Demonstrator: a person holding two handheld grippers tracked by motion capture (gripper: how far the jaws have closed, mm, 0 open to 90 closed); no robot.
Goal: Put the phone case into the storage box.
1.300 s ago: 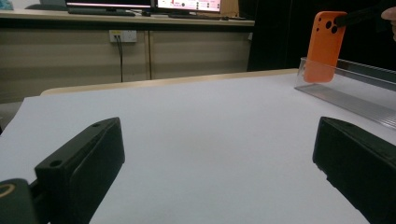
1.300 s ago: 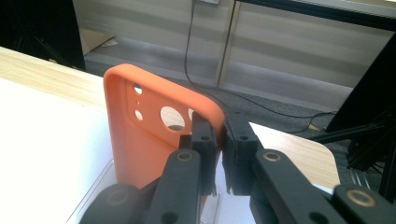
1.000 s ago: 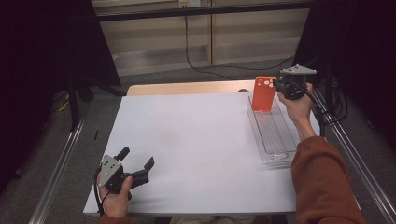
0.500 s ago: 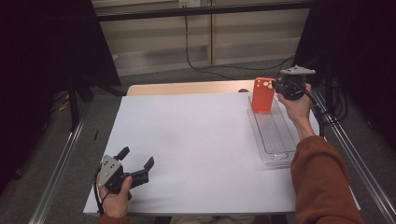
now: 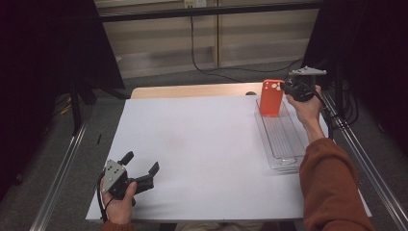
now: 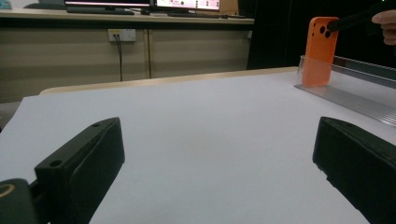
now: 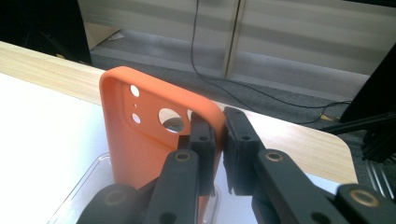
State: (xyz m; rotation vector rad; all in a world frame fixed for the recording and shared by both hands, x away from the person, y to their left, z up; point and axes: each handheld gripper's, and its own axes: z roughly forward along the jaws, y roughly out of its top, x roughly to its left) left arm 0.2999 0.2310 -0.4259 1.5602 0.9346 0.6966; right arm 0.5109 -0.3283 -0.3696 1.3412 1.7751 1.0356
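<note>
Beige cabinet fronts (image 5: 216, 43) line the far wall, with a black cable (image 5: 193, 43) hanging down them to the grey floor. In front of them stands a pale wooden table (image 5: 192, 90), most of its top covered by a large white sheet (image 5: 202, 149).

On the right side of the sheet lies a long clear plastic tray (image 5: 281, 139) with a ribbed bottom, running from near to far. At its far end an orange silicone phone case (image 5: 271, 97) with round camera cut-outs stands upright, its lower edge down inside the tray. The right gripper (image 5: 290, 89), held in the person's hand above a rust-coloured sleeve (image 5: 332, 187), comes at the case from the right. In the right gripper view its jaws are clamped on the case's upper edge beside the cut-outs, one pad inside the shell and one outside, with the orange wall pinched between them.

At the near left corner of the sheet the left gripper (image 5: 142, 171) rests low over the paper in the person's other hand. Its jaws stand wide apart with nothing between them; in the left gripper view bare white sheet lies between the two black pads, and the case and tray appear far off to the right.
</note>
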